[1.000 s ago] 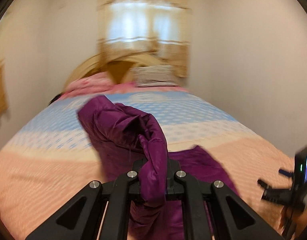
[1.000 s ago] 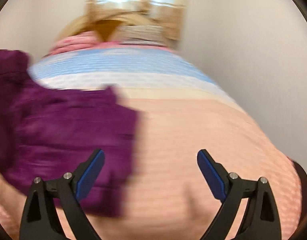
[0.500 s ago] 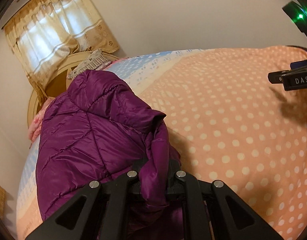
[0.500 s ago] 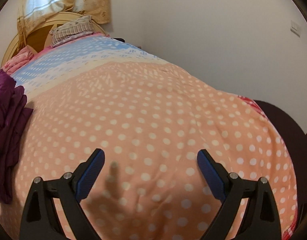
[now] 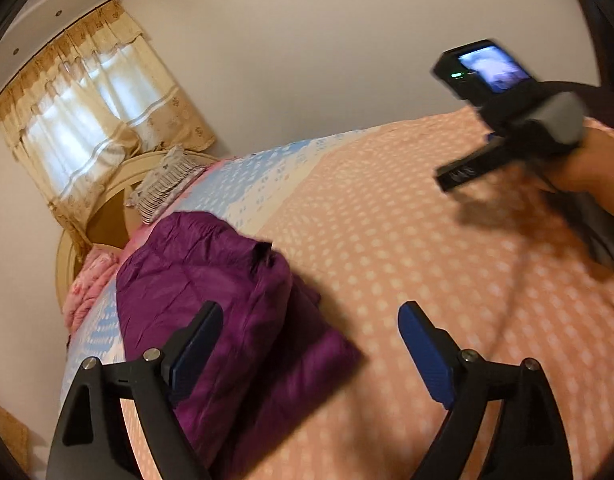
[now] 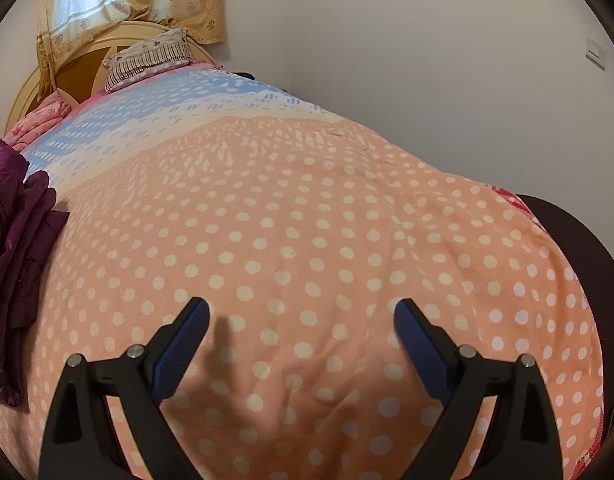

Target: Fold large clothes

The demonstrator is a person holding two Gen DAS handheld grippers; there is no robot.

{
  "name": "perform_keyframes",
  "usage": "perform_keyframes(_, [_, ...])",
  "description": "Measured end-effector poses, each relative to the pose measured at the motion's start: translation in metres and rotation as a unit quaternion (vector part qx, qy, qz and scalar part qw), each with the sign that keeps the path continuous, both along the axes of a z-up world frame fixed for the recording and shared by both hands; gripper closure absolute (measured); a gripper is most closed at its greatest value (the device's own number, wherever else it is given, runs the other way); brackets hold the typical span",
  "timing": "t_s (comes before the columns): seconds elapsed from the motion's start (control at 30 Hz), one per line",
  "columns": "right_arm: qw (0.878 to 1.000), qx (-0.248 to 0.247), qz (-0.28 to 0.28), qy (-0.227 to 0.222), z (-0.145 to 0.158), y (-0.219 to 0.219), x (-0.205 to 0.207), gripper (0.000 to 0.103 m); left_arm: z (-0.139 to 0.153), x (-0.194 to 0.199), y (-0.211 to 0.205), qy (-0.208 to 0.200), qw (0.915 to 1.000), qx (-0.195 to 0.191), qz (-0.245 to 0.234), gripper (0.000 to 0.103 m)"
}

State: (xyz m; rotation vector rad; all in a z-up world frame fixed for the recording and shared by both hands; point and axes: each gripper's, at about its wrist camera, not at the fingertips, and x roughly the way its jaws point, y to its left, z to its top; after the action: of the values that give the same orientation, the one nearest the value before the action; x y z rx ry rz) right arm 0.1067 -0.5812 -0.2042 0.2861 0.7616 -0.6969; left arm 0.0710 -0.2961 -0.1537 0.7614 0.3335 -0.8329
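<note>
Now we see our left gripper [image 5: 307,344] with its fingers wide apart. They have just been opening, and nothing sits between them now. The purple jacket [image 5: 227,320] lies in a soft, folded heap on the bed [image 5: 387,260], under and past the left finger [image 5: 195,344], on the left side of the spotty blanket. We cannot tell if that finger touches it.

Our right gripper [image 6: 303,340] is wide open too and holds nothing. It hangs over bare blanket, well apart from the jacket [image 6: 15,260], which shows only at the left edge of that view.

What could go wrong? We think the puffy jacket may spring back and the fold may fall open, because nothing presses it down. The cloth looks shiny and slippery, so a layer may slide off the heap. If we pull the left gripper away fast, the finger could catch the cloth and drag it. The jacket also lies near the side of the bed, so a push could tip it off.
</note>
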Motion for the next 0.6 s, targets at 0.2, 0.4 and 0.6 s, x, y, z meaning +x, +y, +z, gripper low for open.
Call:
perform_keyframes(0.2, [0.999, 0.012, 0.031, -0.030, 0.022, 0.019, 0.015, 0.007, -0.020, 0.088, 0.103, 0.066, 0.9819, 0.001, 0.177, 0.012])
perform_keyframes(0.4, [0.991, 0.036, 0.109, -0.070, 0.070, 0.065, 0.088, 0.035, 0.006, 0.181, 0.172, 0.148, 0.9337, -0.099, 0.311, 0.009])
perform_keyframes(0.6, [0.979, 0.015, 0.179, -0.093, 0.121, 0.139, 0.164, 0.041, 0.050, 0.162, 0.158, 0.191, 0.9425, -0.151, 0.229, 0.009])
